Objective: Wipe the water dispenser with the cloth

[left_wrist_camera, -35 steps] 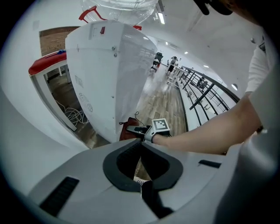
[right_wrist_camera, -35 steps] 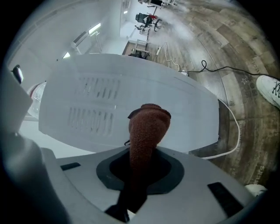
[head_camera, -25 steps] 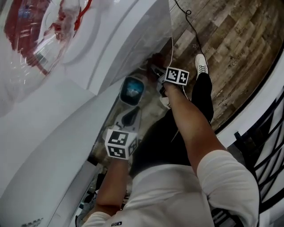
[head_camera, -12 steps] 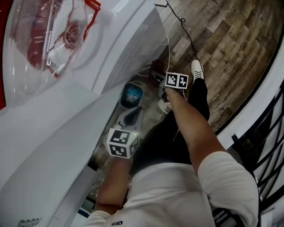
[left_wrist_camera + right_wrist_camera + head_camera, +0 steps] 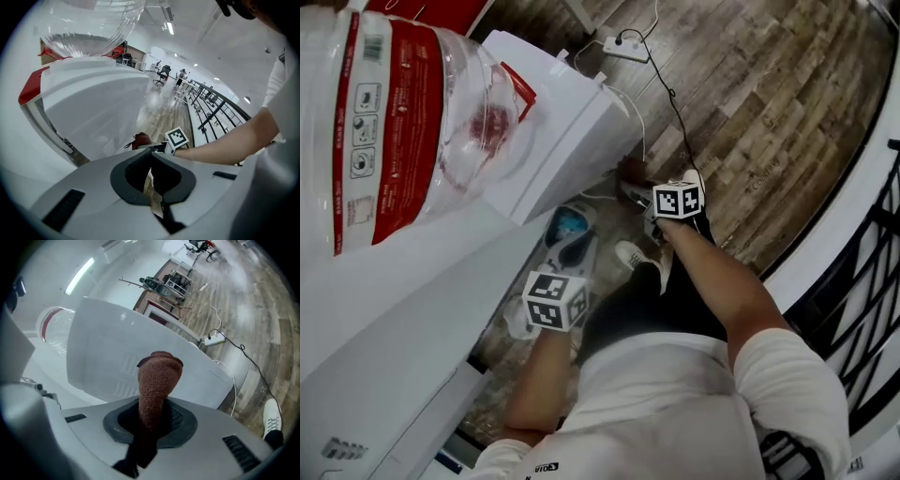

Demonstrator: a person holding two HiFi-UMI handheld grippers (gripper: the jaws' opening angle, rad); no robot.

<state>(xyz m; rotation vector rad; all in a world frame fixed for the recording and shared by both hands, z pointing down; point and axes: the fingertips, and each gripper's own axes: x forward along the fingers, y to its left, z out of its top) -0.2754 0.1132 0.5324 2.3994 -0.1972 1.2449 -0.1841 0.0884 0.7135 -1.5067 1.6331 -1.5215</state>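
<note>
A rust-brown knitted cloth is being clamped by the right gripper, its long axis pointing to 12 o'clock at the white boxy water dispenser. The left gripper is being held closed, empty. Print on the clear bottle's red label is showing too small to read.

Water dispenser: 1. Red-labelled water bottle: 1. Brown cloth: 1. Grippers: 2, namely left gripper and right gripper. Power strip: 1. White shoes: 2.
</note>
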